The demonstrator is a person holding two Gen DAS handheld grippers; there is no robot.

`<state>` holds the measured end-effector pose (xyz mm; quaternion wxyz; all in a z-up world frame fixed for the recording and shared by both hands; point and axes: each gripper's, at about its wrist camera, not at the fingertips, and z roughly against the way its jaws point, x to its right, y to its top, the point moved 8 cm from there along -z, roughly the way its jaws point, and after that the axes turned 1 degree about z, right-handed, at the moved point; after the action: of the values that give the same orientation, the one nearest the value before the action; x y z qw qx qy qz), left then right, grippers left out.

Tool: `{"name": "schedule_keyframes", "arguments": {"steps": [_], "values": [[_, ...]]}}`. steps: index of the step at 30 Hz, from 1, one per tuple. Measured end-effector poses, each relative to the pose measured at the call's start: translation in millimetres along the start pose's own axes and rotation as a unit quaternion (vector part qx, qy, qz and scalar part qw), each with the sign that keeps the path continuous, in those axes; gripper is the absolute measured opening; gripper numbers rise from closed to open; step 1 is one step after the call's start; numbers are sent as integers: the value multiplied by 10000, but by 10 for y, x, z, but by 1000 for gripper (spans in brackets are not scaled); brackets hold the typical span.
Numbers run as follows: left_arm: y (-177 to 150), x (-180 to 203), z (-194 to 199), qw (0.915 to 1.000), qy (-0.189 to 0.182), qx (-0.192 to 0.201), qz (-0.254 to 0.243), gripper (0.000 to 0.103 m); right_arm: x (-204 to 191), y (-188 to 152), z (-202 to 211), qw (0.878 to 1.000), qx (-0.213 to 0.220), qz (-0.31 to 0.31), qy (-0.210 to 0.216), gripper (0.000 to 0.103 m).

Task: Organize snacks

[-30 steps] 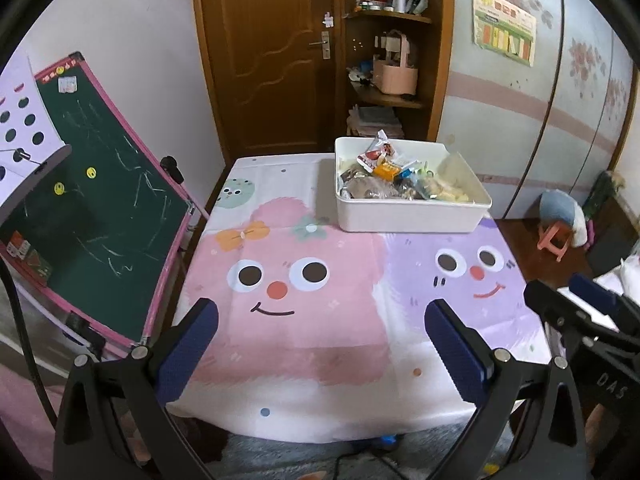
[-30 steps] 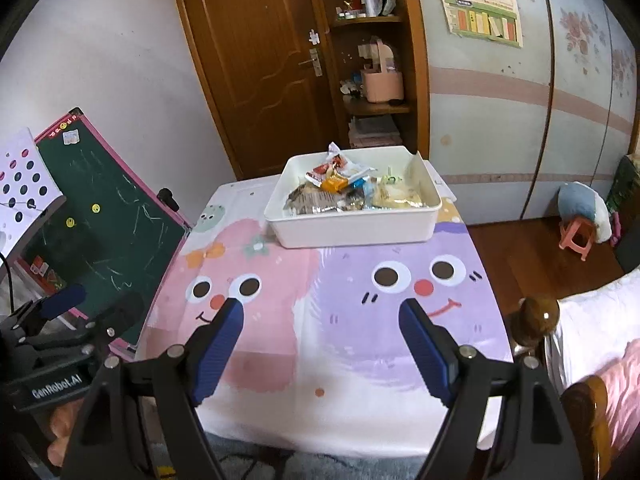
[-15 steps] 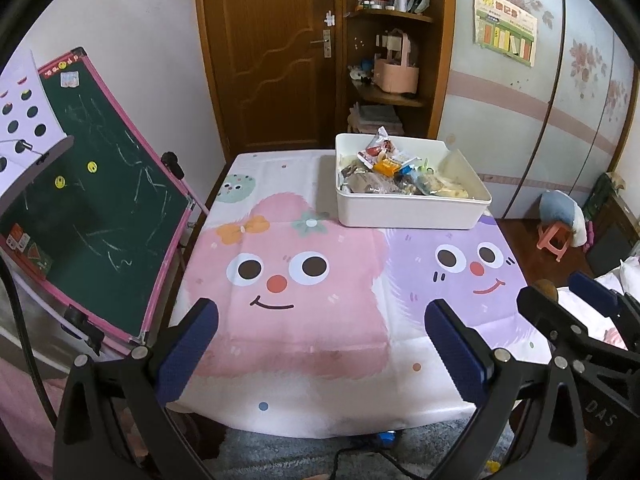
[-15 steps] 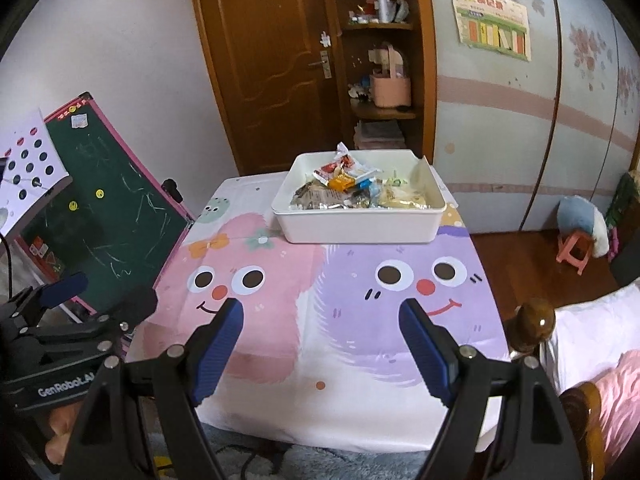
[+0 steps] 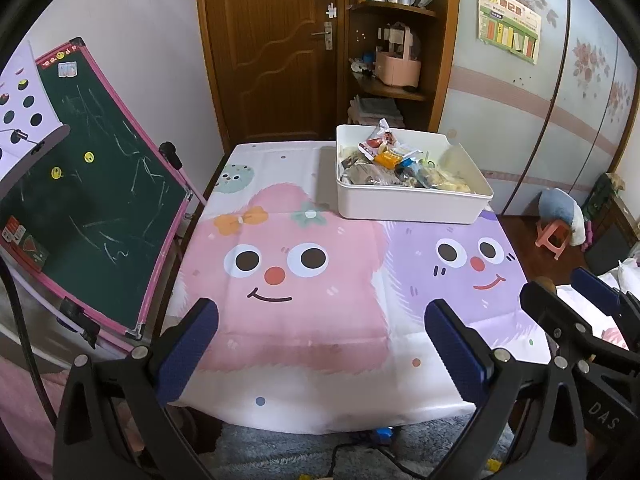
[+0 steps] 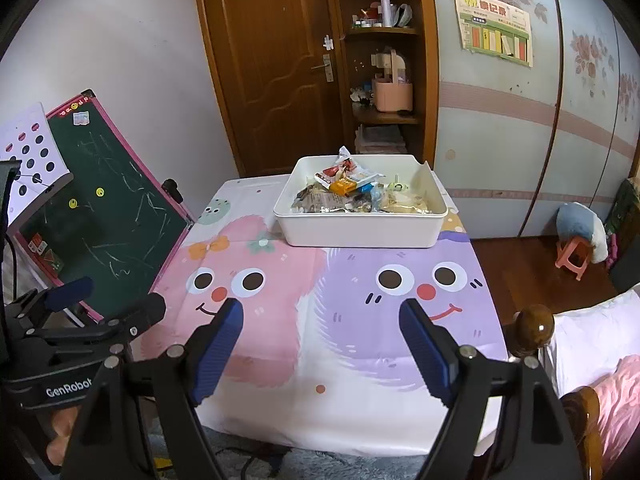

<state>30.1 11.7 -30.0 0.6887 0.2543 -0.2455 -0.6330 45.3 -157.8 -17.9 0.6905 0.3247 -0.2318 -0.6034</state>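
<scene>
Fingers (image 5: 188, 344) on both grippers spread, empty; snack bin (image 5: 404, 210) stands unobstructed beyond bare tablecloth (image 5: 300, 340).

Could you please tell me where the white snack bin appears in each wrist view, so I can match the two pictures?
Left wrist view: the white snack bin sits right of centre, at the table's far end.
Right wrist view: the white snack bin sits near centre, slightly above the middle.
Shared landmark: the brown door behind the table.
</scene>
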Motion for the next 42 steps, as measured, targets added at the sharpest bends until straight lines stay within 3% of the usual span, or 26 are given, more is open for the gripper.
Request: {"name": "schedule_keyframes", "arguments": {"steps": [42], "values": [[-166,57,-75,9999,-108,-120,51,103,48,-105,-65,9997,-154,-205,60,81]]}}
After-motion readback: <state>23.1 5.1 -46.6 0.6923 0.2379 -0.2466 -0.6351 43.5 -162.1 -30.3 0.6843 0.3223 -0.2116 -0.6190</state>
